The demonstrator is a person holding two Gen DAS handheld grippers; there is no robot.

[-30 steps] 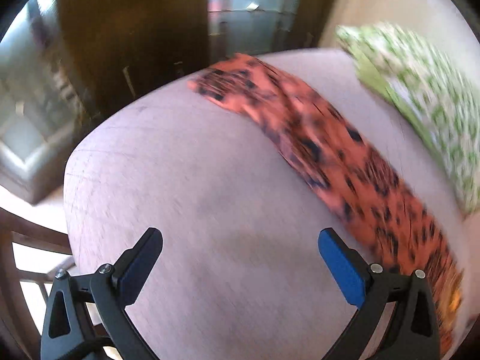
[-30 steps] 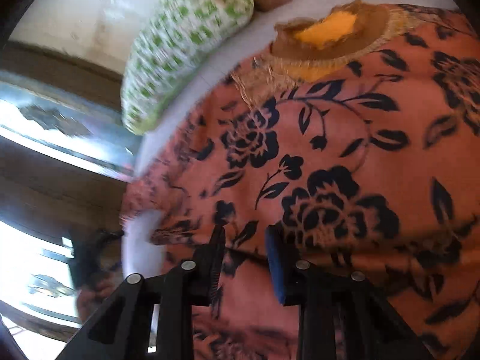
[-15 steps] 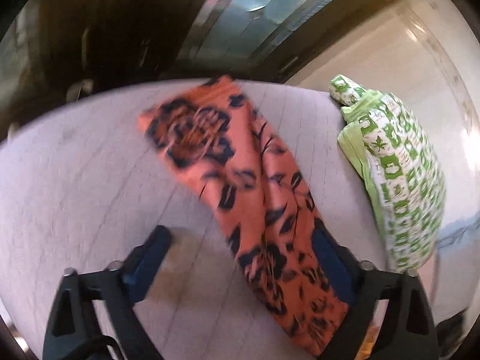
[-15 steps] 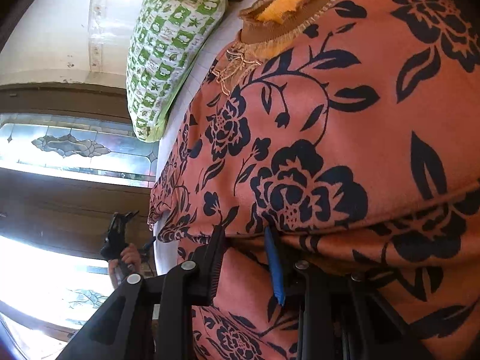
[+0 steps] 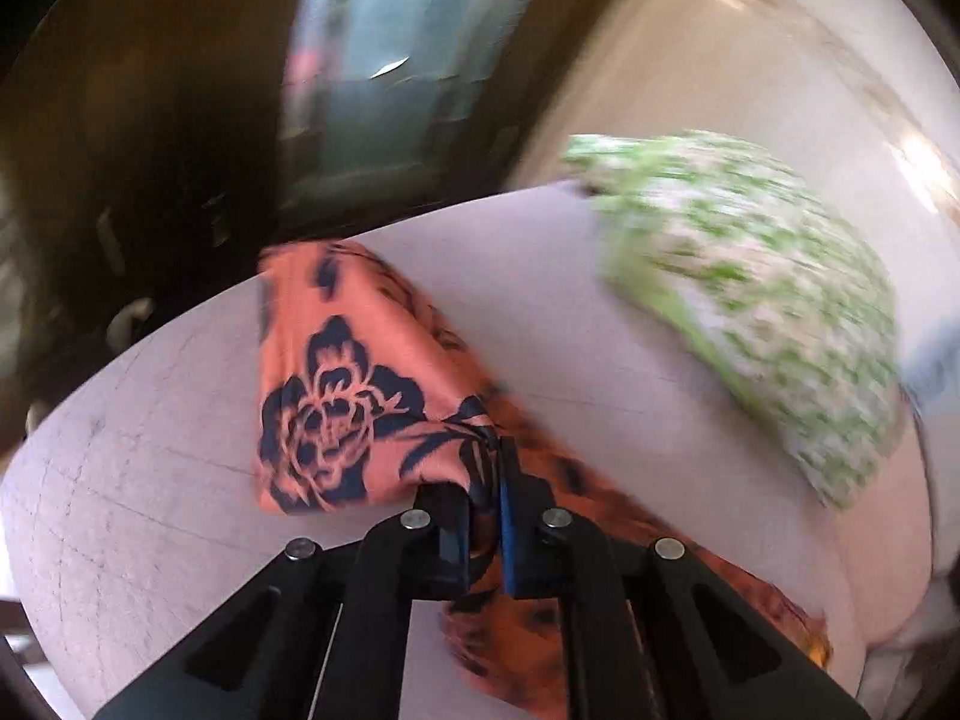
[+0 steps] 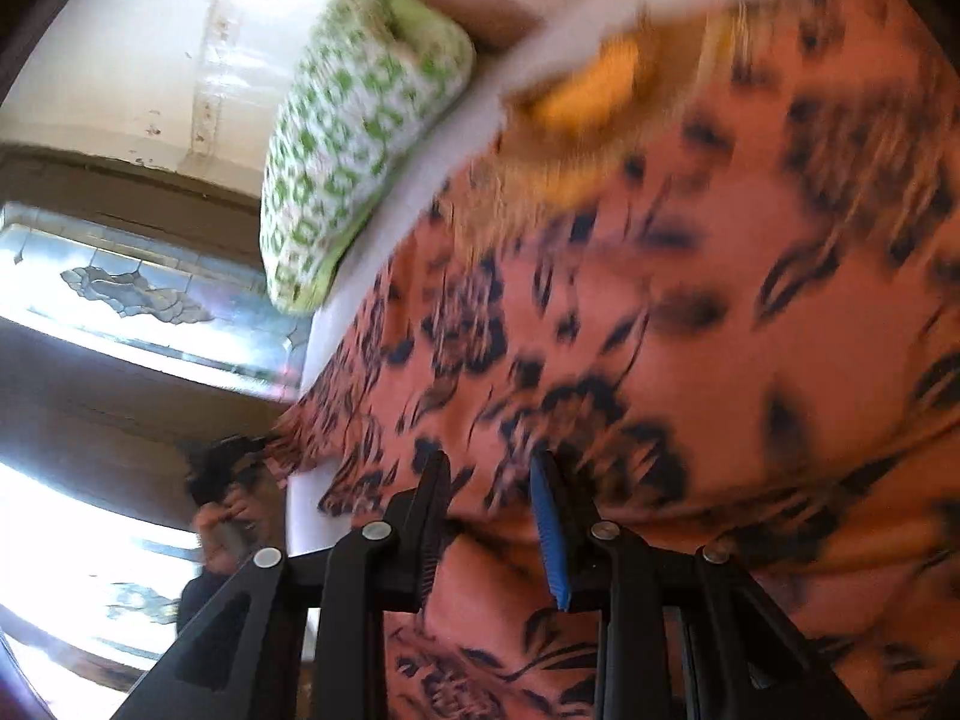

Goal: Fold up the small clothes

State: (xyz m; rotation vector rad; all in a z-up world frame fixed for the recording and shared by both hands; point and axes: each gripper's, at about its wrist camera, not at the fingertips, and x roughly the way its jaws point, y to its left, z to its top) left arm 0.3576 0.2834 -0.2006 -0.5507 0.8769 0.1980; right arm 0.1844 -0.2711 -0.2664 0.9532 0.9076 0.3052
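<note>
We find the orange flowered garment (image 5: 360,384) spread across the pale bed (image 5: 150,480), with a green patterned pillow (image 5: 750,300) lying apart from it at the far side. The left claw (image 5: 483,516) is closed on a bunched edge of the cloth, which lifts into a peak at the pinch; we judge this hold serves to carry that end over for a fold. The right claw (image 6: 489,516) sits against the garment (image 6: 690,330) near its yellow neckline (image 6: 600,84), fingers narrowly parted with fabric between them; whether it truly grips we cannot tell. Its placement suggests anchoring the opposite end. Both views are blurred.
</note>
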